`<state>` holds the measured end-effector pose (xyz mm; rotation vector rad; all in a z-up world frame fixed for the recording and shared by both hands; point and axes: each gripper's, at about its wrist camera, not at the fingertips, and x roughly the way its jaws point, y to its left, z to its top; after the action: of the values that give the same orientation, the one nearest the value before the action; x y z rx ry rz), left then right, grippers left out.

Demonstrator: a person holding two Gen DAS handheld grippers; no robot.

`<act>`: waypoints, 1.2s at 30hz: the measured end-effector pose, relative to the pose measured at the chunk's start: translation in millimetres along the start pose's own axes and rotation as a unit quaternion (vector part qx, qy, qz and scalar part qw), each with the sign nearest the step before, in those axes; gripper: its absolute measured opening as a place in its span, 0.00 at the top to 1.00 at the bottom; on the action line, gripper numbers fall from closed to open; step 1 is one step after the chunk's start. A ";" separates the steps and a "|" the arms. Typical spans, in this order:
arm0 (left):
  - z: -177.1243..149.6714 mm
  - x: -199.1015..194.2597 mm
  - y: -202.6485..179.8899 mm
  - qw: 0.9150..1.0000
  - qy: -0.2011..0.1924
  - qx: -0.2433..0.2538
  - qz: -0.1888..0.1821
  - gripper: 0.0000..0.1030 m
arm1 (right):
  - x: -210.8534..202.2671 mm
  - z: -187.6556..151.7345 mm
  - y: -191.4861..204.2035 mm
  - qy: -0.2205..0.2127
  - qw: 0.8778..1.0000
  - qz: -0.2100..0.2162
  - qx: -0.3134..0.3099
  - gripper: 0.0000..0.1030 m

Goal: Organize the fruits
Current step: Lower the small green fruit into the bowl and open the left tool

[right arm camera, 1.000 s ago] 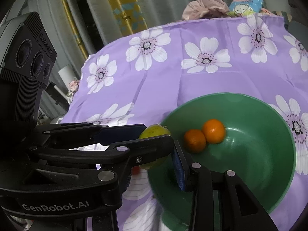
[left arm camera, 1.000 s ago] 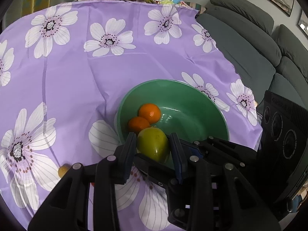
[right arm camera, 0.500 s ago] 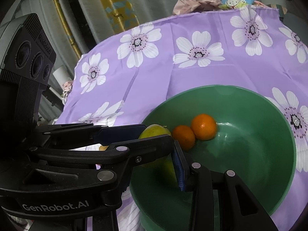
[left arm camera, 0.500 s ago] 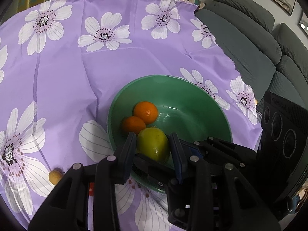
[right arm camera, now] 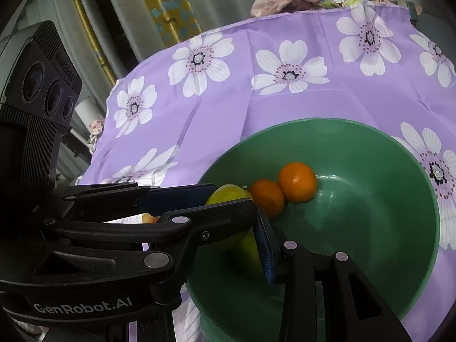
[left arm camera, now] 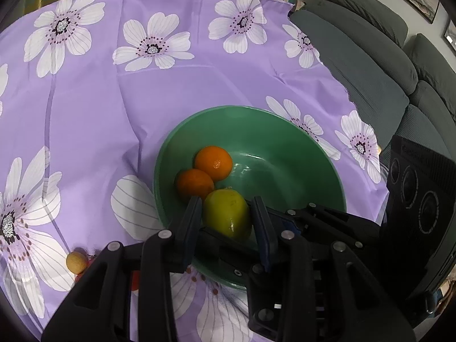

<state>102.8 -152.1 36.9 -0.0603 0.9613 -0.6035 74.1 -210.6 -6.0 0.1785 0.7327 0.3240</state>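
Since the earlier frames the green bowl (left arm camera: 285, 131) sits lower and closer beneath the held fruit, which now hangs over its inside rather than its near rim; the left gripper (left arm camera: 226, 219) has its jaws pinching the yellow-green lemon (left arm camera: 225, 213) on both sides; two oranges (left arm camera: 213, 162) lie touching each other in the bowl just beyond it; the right gripper (right arm camera: 250, 222) grips the bowl's near rim between its narrowly set jaws; a small yellow fruit (left arm camera: 76, 262) rests on the purple flowered cloth (left arm camera: 85, 99) covering the counter.
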 end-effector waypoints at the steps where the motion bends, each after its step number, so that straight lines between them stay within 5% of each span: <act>1: 0.0 1.0 0.2 1.000 0.001 -0.001 0.000 0.65 | 0.5 -0.1 -0.6 0.002 1.000 -0.001 0.001 0.62; 9: -1.9 6.7 2.2 1.000 0.009 -0.007 0.016 0.63 | 1.6 -1.0 -1.5 0.012 1.000 0.001 0.005 0.62; 19: -6.5 -8.1 -9.0 0.995 -0.021 0.034 0.091 0.36 | -5.7 -4.1 0.2 0.009 1.000 0.002 0.001 0.62; 36: -27.4 -55.3 2.4 0.984 -0.058 0.027 0.167 0.36 | -30.5 -10.3 21.2 0.010 1.000 0.017 -0.020 0.56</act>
<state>59.1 -116.2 61.6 0.1115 0.8192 -0.3131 41.0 -201.0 11.3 0.1503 0.7423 0.3724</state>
